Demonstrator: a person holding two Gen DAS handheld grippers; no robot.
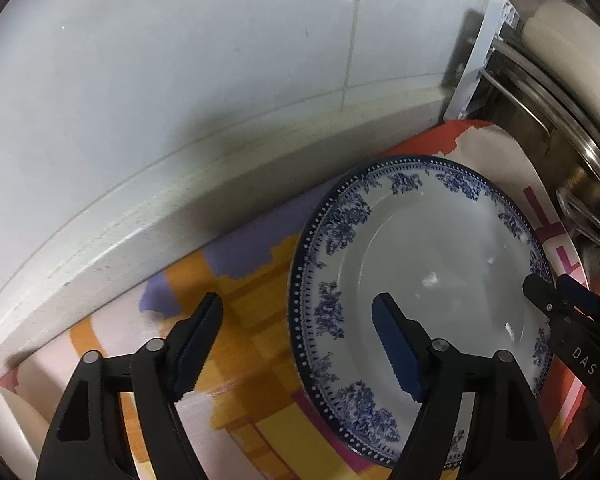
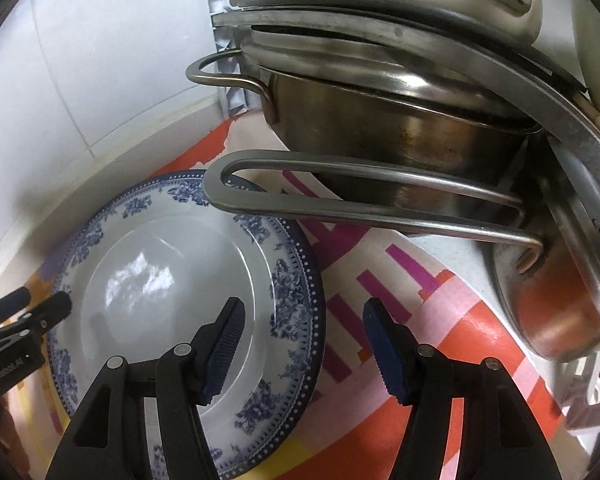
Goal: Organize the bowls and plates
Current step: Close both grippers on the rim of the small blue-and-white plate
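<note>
A white plate with a blue floral rim [image 1: 428,264] lies flat on a colourful patterned mat [image 1: 236,320] by the wall. My left gripper [image 1: 300,344] is open and straddles the plate's left rim, one finger over the mat, one over the plate. My right gripper [image 2: 304,348] is open and straddles the same plate's [image 2: 172,280] right rim. Each gripper shows in the other's view: the right one at the plate's right edge [image 1: 560,292], the left one at its left edge [image 2: 28,308]. Both are empty.
Stacked steel pots and lids [image 2: 400,120] with loop handles [image 2: 340,196] stand close on the right, overhanging the plate's far edge. A copper-bottomed pan [image 2: 548,312] leans beside them. A white tiled wall [image 1: 180,80] runs behind. A pale rounded object [image 1: 4,432] sits at the far left.
</note>
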